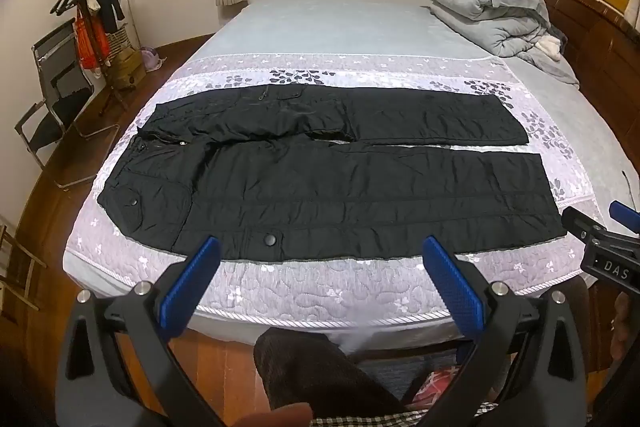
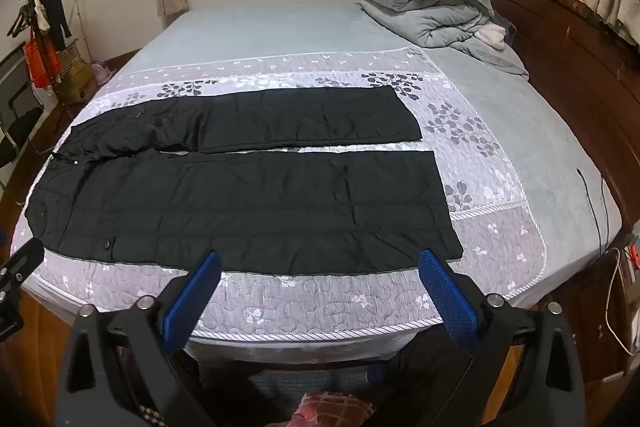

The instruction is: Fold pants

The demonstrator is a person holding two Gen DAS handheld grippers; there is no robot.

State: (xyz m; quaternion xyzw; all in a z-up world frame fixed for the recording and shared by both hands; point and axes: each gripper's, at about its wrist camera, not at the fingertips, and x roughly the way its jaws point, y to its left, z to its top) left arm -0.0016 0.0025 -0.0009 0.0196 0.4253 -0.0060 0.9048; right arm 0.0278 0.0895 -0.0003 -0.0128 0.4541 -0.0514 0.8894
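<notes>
Left wrist view: black pants (image 1: 320,187) are seen laid flat across the patterned bedspread (image 1: 320,291), waistband to the left, both legs stretched to the right w/ a thin strip of bedspread showing between them; the near leg runs along the bed's front edge; nothing is folded yet; the left gripper (image 1: 320,267) is held just short of that near leg, blue pads (image 1: 192,287) spread wide, nothing between them, fabric not touched; part of the right gripper (image 1: 600,247) is caught at the right edge. Right wrist view: right gripper (image 2: 320,279) is likewise held released, jaws fully apart, above the bedspread border in front of the near leg's lower part; pants (image 2: 240,203) untouched; a grey duvet (image 2: 432,7) is piled at the far right corner by the wooden headboard (image 2: 560,39).
</notes>
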